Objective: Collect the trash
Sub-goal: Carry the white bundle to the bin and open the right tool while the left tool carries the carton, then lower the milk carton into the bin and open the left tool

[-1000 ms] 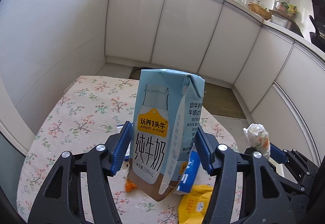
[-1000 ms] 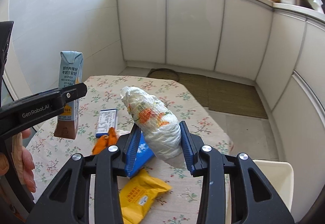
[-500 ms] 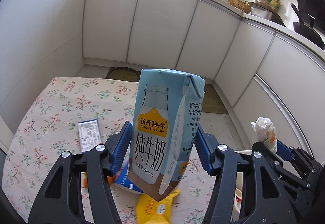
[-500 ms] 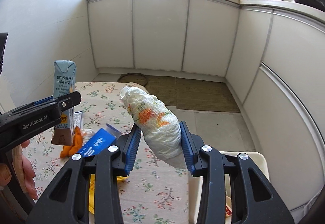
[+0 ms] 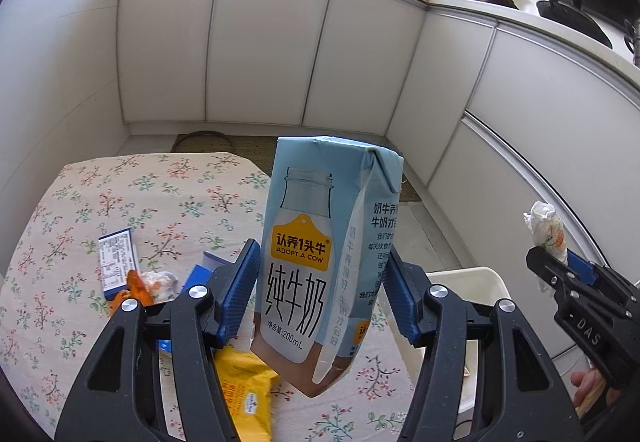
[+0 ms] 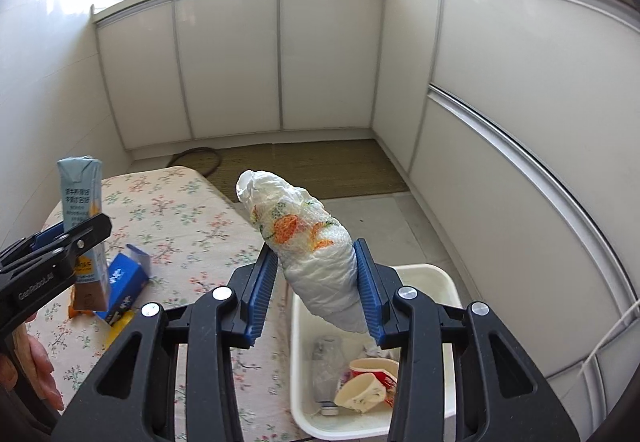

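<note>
My left gripper is shut on a light blue milk carton and holds it upright above the table's right edge; the carton also shows in the right wrist view. My right gripper is shut on a crumpled white paper wad with orange print, held above the white bin beside the table. The wad also shows in the left wrist view. The bin holds a crushed paper cup and a clear plastic bottle.
On the floral tablecloth lie a blue-white box, an open blue box, an orange wrapper and a yellow packet. White cabinets stand behind and to the right. A woven mat lies on the floor.
Both grippers have swung to the right with their loads. The right gripper with the wad now hangs over the bin, and the bin's contents have come into view.
</note>
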Motion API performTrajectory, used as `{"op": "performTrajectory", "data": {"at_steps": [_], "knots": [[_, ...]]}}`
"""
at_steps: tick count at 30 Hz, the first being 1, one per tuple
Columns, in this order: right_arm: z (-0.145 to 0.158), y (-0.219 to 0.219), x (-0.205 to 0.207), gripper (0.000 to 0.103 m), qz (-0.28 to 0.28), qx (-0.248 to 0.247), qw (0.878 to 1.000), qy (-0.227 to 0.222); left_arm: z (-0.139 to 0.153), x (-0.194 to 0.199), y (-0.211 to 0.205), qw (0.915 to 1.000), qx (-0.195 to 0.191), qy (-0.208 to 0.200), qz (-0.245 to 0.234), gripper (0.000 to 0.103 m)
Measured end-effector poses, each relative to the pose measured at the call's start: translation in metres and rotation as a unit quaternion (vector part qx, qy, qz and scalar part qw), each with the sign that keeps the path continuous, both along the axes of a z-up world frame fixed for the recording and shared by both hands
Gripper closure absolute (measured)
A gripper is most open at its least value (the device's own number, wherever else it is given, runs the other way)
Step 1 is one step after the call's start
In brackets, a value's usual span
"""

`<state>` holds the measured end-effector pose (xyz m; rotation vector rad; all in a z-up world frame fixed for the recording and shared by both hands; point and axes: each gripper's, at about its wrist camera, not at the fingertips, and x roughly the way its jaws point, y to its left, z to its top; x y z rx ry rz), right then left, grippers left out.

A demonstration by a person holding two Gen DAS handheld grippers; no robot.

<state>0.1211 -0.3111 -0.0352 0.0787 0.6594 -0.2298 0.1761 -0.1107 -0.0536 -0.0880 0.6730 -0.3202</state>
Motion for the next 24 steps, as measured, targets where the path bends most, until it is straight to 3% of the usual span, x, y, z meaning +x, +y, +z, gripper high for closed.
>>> {"op": "performTrajectory", "data": {"at_steps": [6,8,10,12,24], "knots": [[-0.006,-0.031,-0.015,0.06,-0.034,0.011,0.999,0.006,-0.003,-0.005,-0.027,0.9998,0.0,0.005,-0.021,0.046],[-0.007,-0.04,-0.021,0.045,-0.044,0.012,0.999,0.005,-0.002,-0.007,-0.037,0.9996,-0.001,0.003,-0.028,0.046],[-0.006,-0.045,-0.027,0.038,-0.057,0.012,0.998,0.0,-0.001,-0.01,-0.048,0.9992,-0.002,0.002,-0.039,0.046],[-0.006,-0.053,-0.034,0.037,-0.067,0.009,0.998,-0.004,-0.003,-0.013,-0.059,0.9987,-0.003,0.002,-0.051,0.046],[-0.005,-0.1,-0.072,0.008,-0.181,-0.056,0.982,-0.022,-0.011,-0.029,-0.13,0.9918,-0.011,0.006,-0.127,0.046]]}}
